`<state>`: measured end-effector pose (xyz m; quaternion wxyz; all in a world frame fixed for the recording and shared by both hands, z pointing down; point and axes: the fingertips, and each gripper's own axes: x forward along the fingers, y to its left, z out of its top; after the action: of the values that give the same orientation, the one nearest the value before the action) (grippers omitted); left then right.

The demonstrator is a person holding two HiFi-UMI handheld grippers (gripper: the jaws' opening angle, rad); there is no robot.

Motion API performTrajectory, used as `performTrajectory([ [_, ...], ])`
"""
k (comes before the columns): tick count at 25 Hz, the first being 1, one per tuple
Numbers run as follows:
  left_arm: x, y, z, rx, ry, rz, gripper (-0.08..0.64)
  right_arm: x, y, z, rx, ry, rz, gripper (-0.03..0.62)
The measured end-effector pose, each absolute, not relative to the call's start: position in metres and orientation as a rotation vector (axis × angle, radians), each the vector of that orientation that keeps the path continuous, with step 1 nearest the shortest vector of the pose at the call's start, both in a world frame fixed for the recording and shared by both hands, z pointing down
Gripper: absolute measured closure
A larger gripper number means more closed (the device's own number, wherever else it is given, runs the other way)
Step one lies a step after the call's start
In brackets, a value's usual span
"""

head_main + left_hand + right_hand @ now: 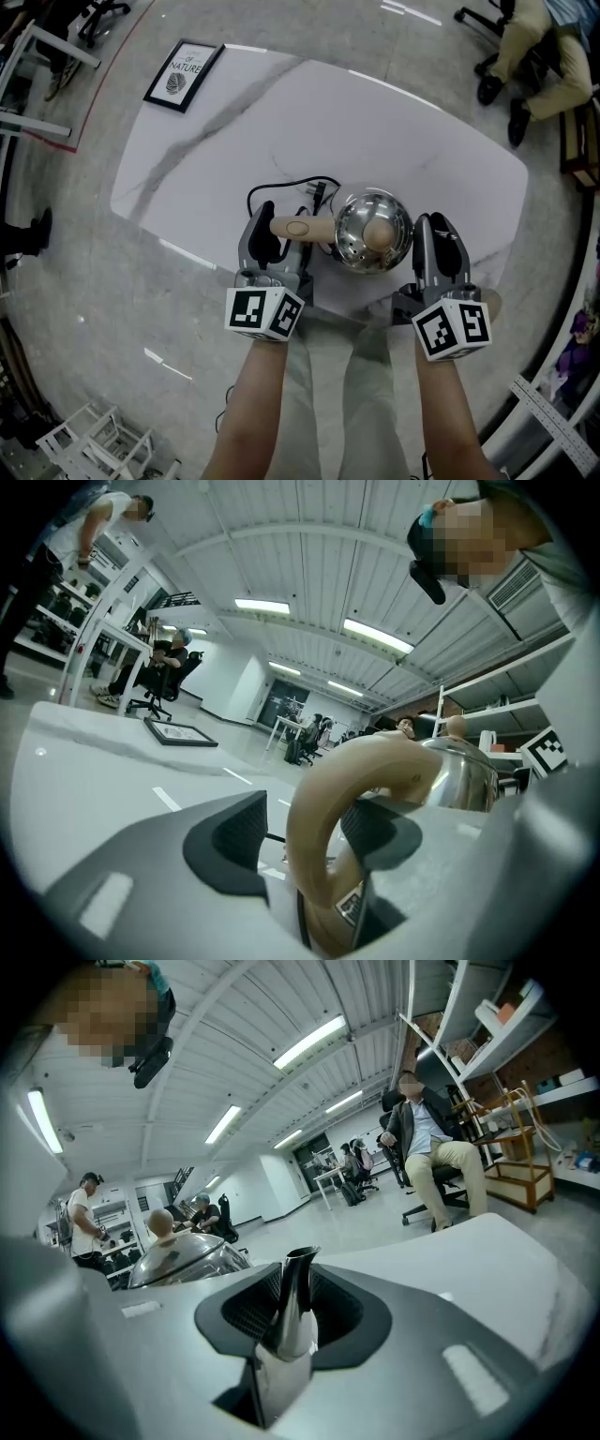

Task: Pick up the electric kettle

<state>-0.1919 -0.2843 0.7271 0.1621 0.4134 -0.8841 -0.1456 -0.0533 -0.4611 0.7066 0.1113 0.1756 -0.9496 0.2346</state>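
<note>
The electric kettle (373, 230) is shiny steel with a domed lid, a tan knob and a tan looped handle (300, 228). It stands near the front edge of the white marble table (375, 122), between my two grippers. My left gripper (284, 223) is shut on the handle (347, 789), which fills the space between its dark pads. My right gripper (432, 225) is shut on the kettle's thin steel spout (291, 1307). The steel lid (178, 1260) shows just left of that gripper. From the head view I cannot tell whether the kettle rests on the table.
A black power cord (281, 187) loops on the table behind the handle. A framed picture (184, 75) lies at the far left corner. A seated person (539, 56) is beyond the table's right end. A white rack (94, 441) stands on the floor at lower left.
</note>
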Motion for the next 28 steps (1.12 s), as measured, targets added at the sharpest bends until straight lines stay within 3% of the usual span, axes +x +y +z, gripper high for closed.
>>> performTrajectory([
  [7,-0.196,-0.295,0.737,1.208,-2.548,-0.185,0.36,-0.059,-0.462,0.706,0.46,-2.802,0.599,0.48],
  [10,-0.195,-0.308,0.731,1.266,-2.553,-0.064,0.482,-0.06,-0.462,0.707,0.455,-2.791,0.577,0.482],
  [11,-0.195,-0.309,0.73,1.267,-2.557,-0.041,0.49,-0.06,-0.462,0.707,0.457,-2.783,0.573,0.483],
  [28,-0.193,-0.306,0.683,1.209,-2.552,0.007,0.503,-0.06,-0.46,0.646,0.437,-2.787,0.458,0.494],
])
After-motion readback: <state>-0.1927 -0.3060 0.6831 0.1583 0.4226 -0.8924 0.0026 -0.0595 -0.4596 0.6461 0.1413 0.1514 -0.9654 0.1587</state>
